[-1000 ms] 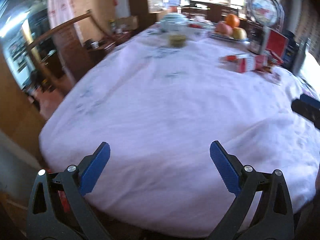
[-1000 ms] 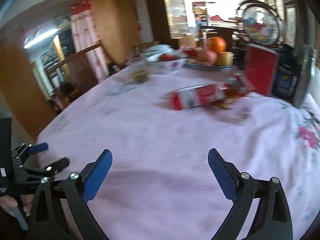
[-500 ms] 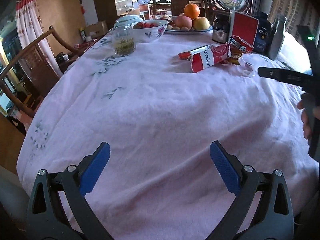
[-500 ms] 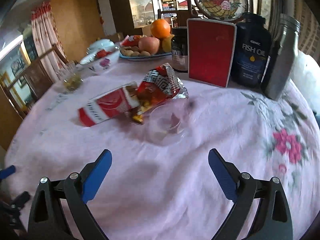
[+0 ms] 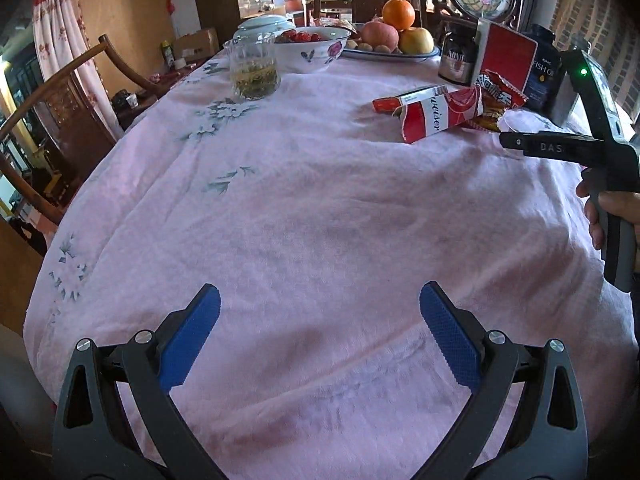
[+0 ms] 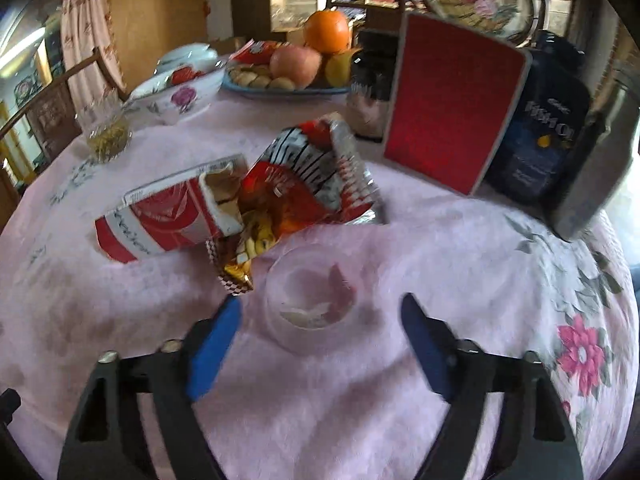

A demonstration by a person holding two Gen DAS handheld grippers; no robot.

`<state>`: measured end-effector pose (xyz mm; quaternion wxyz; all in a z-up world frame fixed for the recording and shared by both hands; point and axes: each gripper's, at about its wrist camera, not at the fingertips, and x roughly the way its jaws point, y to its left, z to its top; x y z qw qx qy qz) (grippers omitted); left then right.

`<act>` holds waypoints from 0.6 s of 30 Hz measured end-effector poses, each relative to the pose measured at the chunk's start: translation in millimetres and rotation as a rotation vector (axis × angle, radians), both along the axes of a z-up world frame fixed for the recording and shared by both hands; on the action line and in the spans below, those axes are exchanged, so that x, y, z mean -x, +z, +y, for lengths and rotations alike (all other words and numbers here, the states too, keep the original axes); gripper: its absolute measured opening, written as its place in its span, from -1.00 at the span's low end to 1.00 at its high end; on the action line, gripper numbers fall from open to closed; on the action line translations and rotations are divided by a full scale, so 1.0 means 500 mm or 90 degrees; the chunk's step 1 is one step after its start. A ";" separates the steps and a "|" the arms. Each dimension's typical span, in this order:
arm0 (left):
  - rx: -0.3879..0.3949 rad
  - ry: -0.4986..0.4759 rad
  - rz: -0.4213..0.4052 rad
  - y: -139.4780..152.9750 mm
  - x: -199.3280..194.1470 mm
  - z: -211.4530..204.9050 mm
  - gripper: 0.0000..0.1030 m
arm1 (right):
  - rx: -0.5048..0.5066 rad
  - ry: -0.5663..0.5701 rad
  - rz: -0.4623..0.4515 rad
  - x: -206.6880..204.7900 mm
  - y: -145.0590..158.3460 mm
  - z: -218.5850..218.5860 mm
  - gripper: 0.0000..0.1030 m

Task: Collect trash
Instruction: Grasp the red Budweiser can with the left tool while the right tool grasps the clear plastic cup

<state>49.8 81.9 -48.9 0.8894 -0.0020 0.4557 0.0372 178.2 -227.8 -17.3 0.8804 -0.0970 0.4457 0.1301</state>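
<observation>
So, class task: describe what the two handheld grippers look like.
Each gripper, left and right, has two black, cut-out plastic arms with silver rivets and blue textured pads. From the side, the right one shows a grey handle, white lettering and a green light.

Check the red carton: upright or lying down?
Lying down. The carton rests on its side on the tablecloth, torn end against the snack bag.

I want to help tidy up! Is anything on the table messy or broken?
Yes. A torn red carton lies on its side, a ripped-open snack bag is crumpled against it, and a clear plastic cup holds scraps.
</observation>
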 end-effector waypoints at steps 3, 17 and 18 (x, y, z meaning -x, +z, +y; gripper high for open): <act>0.023 -0.005 0.014 -0.004 -0.006 0.002 0.87 | 0.013 0.002 -0.007 -0.006 -0.003 0.009 0.41; 0.022 -0.008 0.018 -0.007 -0.031 -0.005 0.86 | -0.065 -0.019 0.028 0.077 0.028 -0.028 0.11; 0.018 -0.012 0.017 -0.007 -0.037 -0.009 0.87 | -0.074 -0.021 0.030 0.088 0.031 -0.033 0.11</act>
